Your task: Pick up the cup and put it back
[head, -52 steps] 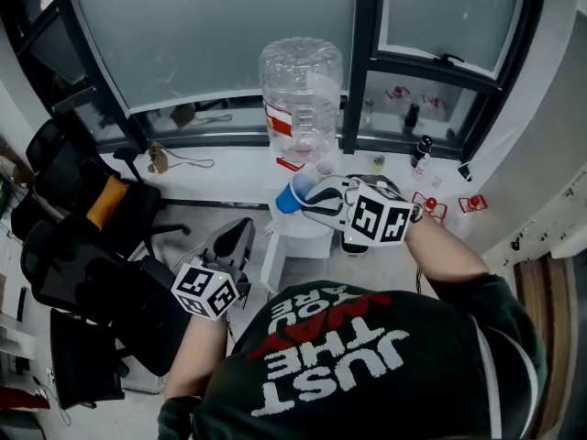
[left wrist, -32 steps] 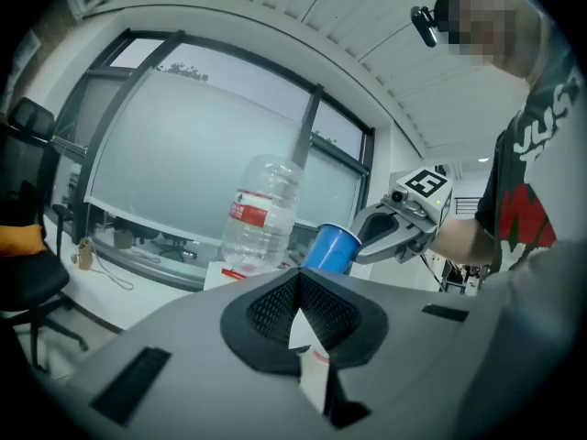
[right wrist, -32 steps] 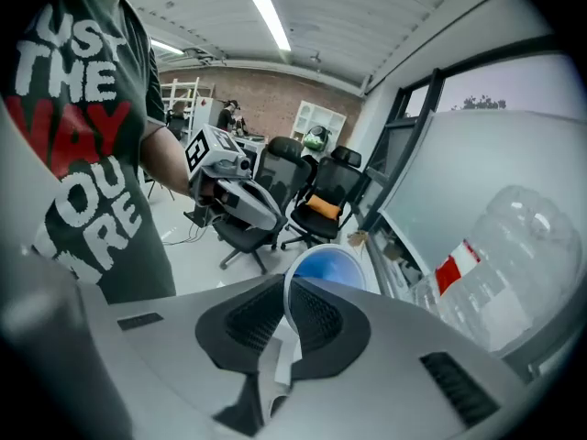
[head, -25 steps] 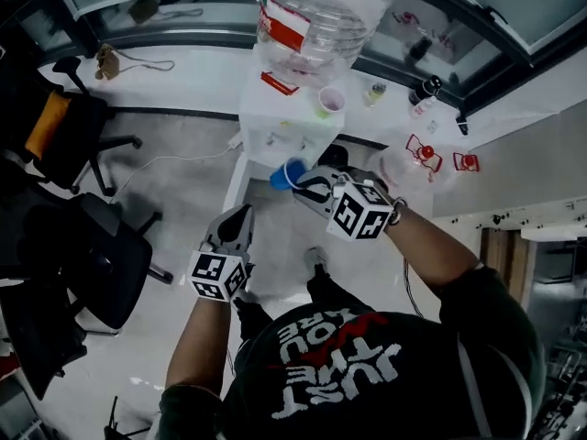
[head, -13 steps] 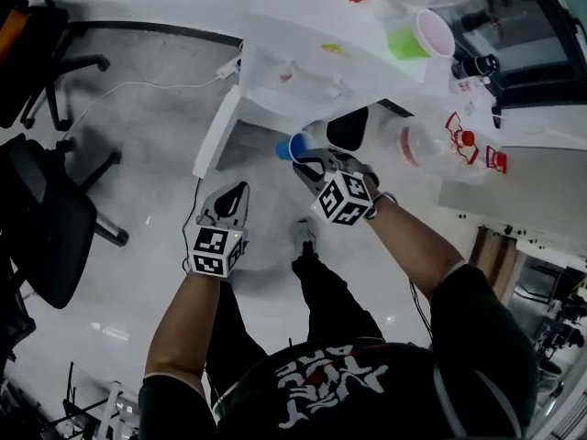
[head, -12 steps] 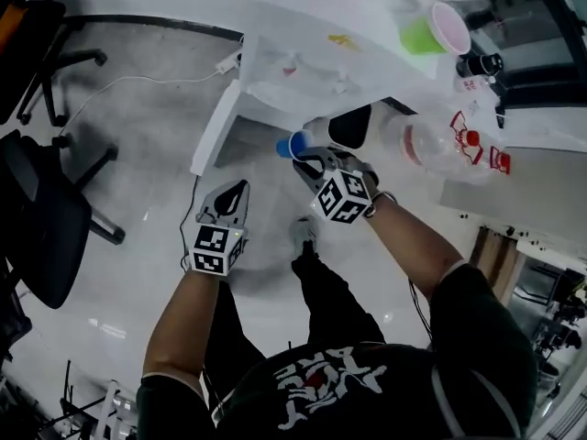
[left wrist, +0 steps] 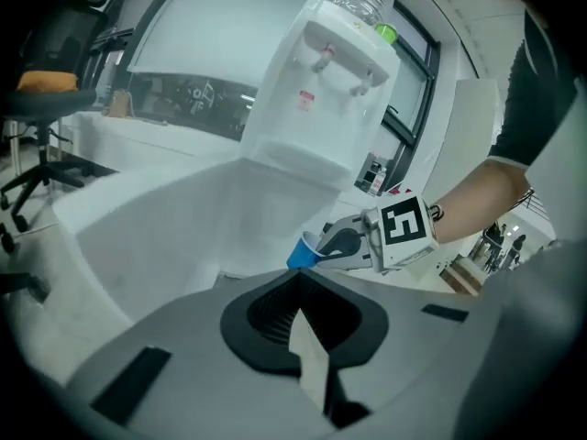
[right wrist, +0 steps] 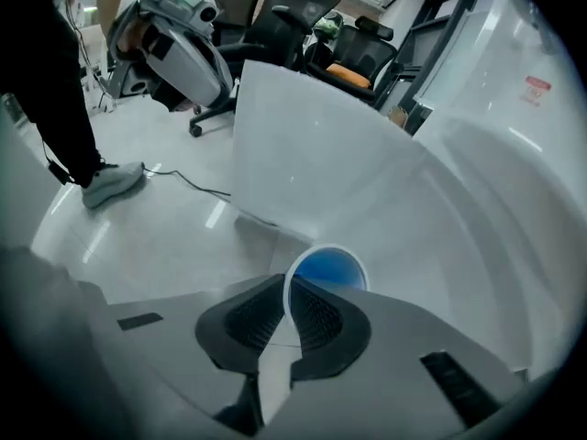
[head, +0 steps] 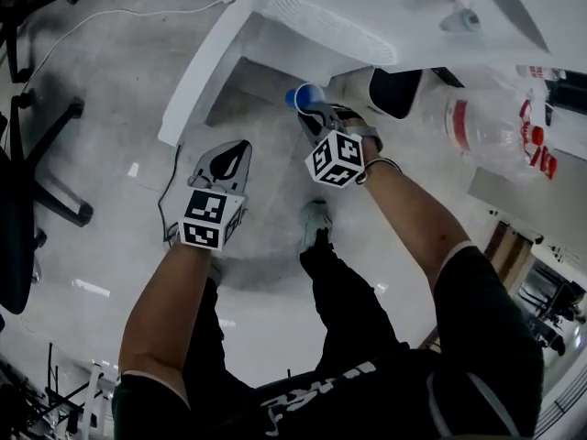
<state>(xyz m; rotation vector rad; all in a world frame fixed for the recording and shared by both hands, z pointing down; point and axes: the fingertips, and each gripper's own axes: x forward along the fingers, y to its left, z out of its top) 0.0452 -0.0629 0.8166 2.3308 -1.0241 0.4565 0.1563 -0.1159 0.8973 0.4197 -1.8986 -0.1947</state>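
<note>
Two tongs: right gripper [right wrist: 286, 287] pinches the blue cup [right wrist: 328, 273] by its rim, which we should set down level; left gripper [left wrist: 298, 280] clenched, empty.

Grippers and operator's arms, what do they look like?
The left gripper and right gripper are light grey tapered shells with black ribbed pads inside. Each carries a white cube with black square markers: left cube, right cube. Forearms bare; dark short-sleeved shirt with white lettering; dark band on the right wrist.
</note>
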